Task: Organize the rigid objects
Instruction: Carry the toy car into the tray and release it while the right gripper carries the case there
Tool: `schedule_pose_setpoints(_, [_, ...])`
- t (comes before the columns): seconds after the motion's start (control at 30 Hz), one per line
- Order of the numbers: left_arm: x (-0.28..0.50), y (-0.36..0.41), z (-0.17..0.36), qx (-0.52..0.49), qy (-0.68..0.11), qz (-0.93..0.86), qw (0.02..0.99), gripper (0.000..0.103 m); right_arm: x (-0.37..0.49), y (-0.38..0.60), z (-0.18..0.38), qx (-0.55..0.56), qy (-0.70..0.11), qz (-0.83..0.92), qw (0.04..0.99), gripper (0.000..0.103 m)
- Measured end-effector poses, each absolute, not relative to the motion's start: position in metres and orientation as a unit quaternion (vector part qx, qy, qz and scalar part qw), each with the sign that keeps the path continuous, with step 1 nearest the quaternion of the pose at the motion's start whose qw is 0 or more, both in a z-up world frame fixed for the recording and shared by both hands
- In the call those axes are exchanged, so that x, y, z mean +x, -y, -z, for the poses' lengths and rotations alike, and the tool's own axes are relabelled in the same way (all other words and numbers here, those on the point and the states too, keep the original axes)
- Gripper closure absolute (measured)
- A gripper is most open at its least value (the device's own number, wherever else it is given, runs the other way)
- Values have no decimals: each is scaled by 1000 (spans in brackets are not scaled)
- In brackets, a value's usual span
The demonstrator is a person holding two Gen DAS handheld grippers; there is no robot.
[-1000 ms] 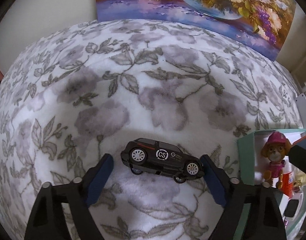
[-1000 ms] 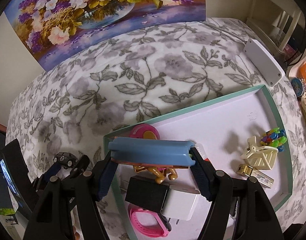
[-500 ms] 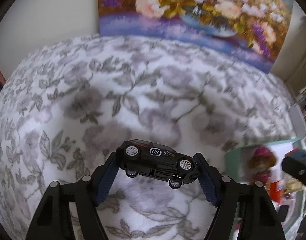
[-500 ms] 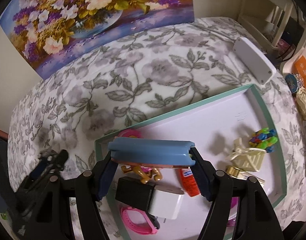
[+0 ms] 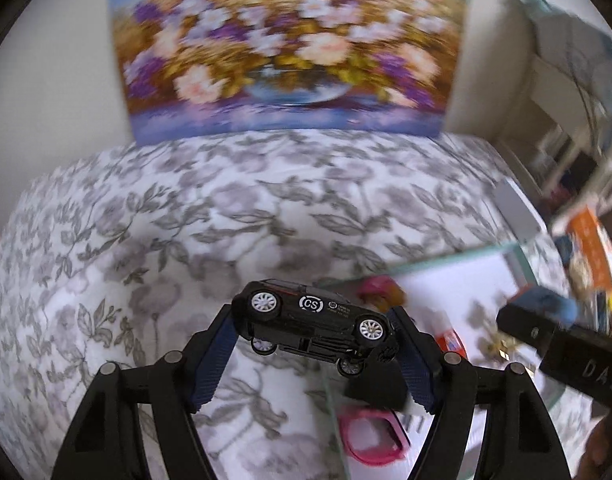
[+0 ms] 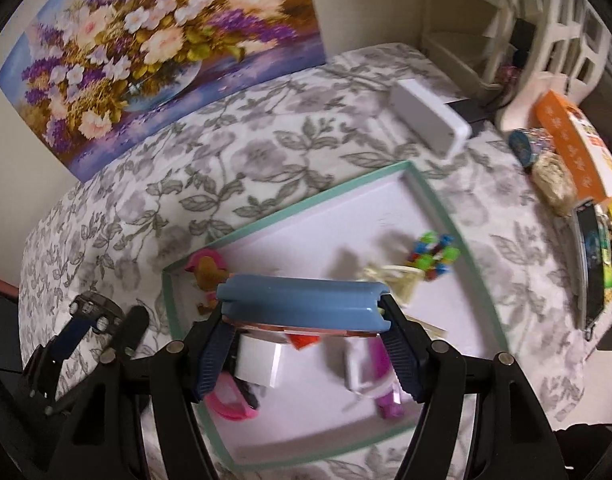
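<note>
We hold the car [image 5: 312, 320] in the left gripper [image 5: 312, 344], fingers clamped on its nose and tail, clear of the blanket [image 5: 165, 240] and near the tray's [image 6: 306, 206] left edge. It is a small black model with a glossy shell and pale hard wheels. We judge it rigid, light and slick on its painted faces. The end-to-end hold leaves little pad contact; the car sits tilted, tail high, so we judge it could pivot if jolted. A grip across the doors would be steadier.

The right gripper [image 6: 303, 322] has its fingers closed on the ends of a blue bar [image 6: 301, 306], held above the tray. The bar looks like smooth moulded plastic with rounded ends and a groove along its length, with a thin reddish strip under it. We judge it stiff and light; the long span between the pads resists twisting well.

The tray is a shallow flat box, white floor, green rim. Inside lie a toy figure [image 6: 207, 270], a pink band [image 6: 229, 402], a white block [image 6: 259, 362] and coloured beads [image 6: 434, 250], all apparently hard plastic. The blanket is soft, with a grey leaf print.
</note>
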State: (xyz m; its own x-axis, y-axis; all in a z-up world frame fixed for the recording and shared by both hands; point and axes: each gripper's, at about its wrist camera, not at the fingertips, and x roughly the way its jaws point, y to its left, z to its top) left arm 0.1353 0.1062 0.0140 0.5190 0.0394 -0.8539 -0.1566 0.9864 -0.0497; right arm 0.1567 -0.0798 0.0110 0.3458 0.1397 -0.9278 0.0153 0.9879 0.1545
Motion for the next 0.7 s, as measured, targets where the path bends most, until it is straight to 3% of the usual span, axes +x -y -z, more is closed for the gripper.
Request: schedule_pose_setpoints(0.7, [88, -14, 15, 3, -551, 9, 835, 25, 105, 106, 13, 58, -599, -29, 798, 31])
